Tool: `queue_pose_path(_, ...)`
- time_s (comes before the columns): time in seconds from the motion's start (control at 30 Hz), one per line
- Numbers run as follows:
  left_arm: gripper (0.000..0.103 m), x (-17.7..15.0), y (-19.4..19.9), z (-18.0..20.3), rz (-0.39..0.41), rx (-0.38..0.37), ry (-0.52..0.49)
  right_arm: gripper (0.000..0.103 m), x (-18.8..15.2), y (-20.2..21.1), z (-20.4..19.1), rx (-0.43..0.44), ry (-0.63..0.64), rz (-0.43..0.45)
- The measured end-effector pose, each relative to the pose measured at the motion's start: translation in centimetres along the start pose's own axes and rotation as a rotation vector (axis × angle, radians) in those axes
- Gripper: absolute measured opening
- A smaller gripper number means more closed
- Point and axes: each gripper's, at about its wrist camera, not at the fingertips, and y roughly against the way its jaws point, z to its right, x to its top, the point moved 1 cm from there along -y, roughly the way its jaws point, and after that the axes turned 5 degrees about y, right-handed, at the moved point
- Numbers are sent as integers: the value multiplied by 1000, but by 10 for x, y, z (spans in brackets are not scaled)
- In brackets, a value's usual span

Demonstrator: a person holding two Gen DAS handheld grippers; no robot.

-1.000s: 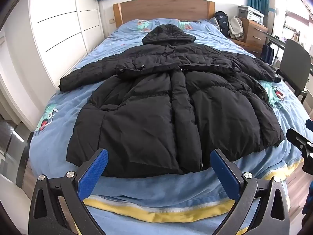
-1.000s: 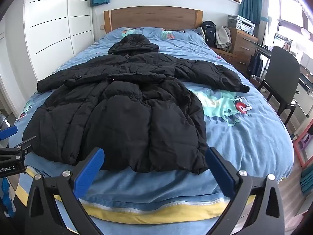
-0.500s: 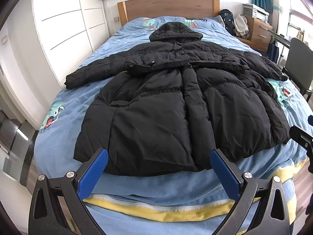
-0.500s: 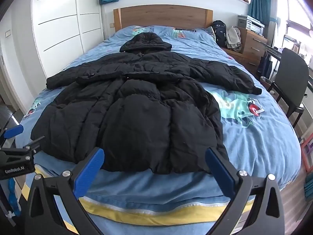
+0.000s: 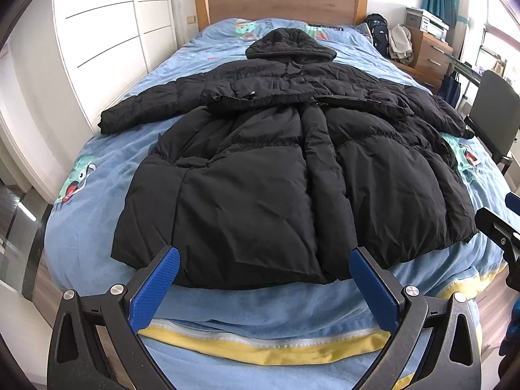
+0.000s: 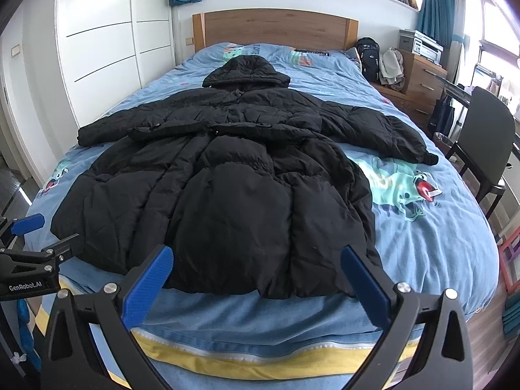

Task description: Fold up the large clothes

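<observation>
Black puffer coat (image 5: pixel 292 175) flat on bed (image 5: pixel 97 149) — jaws wide, empty.

Foot of bed (image 5: pixel 260 312): bare blue strip btwn coat (image 5: pixel 260 178) hem and yellow trim, free under both open grippers, left gripper (image 5: pixel 263 271) and right gripper (image 6: pixel 256 269). Bed's L side tight against wardrobe (image 5: pixel 107 32). R side: chair (image 6: pixel 487 136) and dresser (image 6: pixel 419 78) crowd the edge. Bare sheet R of coat below sleeve.

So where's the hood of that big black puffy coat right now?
The hood lies flat at the far end of the black puffy coat, toward the wooden headboard, on the blue bedcover.
</observation>
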Motion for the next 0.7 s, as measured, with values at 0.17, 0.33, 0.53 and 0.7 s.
queue_pose_path(0.17, 102, 2, -2, -4, -10, 4, 10, 103, -1, -1, 0, -2, 3, -2)
queue_pose_path(0.33, 102, 5, 1, -8, 0, 17, 8, 103, -1, -1, 3, -14, -4, 3)
queue_pose_path(0.53, 102, 11, 0, -11, -41, -7, 7, 103, 1, 0, 5, -22, -16, 6)
queue_pose_path(0.7, 102, 21, 6, -15, -16, -5, 27, 103, 9, 5, 5, -13, -47, 27)
